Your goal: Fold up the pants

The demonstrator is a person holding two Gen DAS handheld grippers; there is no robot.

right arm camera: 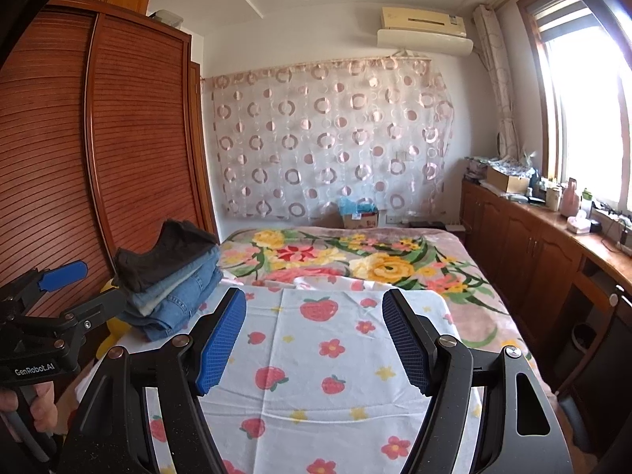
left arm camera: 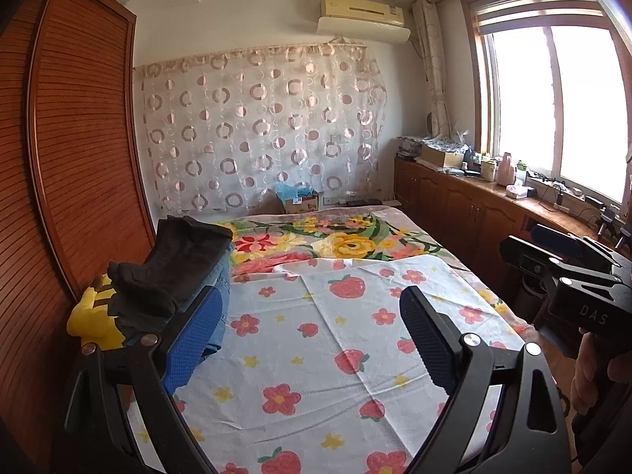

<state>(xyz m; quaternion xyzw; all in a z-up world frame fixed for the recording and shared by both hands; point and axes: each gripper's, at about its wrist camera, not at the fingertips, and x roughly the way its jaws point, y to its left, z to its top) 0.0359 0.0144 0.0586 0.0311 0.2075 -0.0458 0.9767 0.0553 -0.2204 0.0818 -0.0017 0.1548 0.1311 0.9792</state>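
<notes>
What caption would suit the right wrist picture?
Open right gripper above a strawberry-print sheet, folded pants stacked at the bed's left edge.

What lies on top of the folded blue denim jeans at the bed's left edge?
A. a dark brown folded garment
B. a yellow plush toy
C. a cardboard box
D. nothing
A: a dark brown folded garment rests on the stacked blue denim jeans; both hand-held grippers are open and empty.
</notes>
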